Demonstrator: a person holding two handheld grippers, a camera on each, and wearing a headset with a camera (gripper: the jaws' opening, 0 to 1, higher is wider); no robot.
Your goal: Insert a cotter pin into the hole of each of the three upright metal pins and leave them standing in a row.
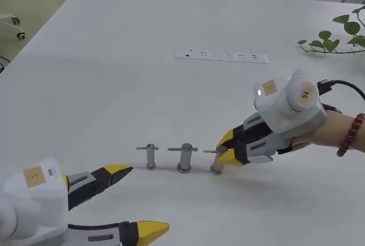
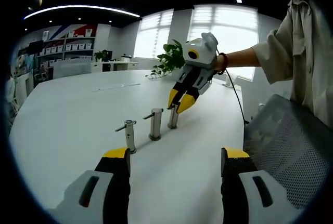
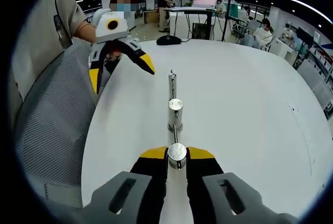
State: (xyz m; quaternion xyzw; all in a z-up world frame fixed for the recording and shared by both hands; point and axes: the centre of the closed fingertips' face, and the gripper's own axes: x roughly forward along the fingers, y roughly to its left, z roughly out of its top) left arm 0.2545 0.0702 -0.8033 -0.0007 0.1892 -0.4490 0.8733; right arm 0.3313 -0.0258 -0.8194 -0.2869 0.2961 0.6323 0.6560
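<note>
Gripping end pin (image 3: 177, 156): right tool (image 1: 224, 148) | left tool (image 1: 146, 198) agape (near table (image 3: 239, 104) edge)

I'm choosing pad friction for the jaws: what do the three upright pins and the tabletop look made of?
The upright pins look like bare polished metal, probably steel: silvery, with bright highlights and shiny flat heads in the right gripper view. The tabletop looks like smooth white laminate or painted board, matte to satin, with only soft reflections; which one is unclear.

Open tabletop (image 1: 114, 86) behind the pin row (image 1: 184, 160) — power strip (image 1: 221, 56) farther back
</note>
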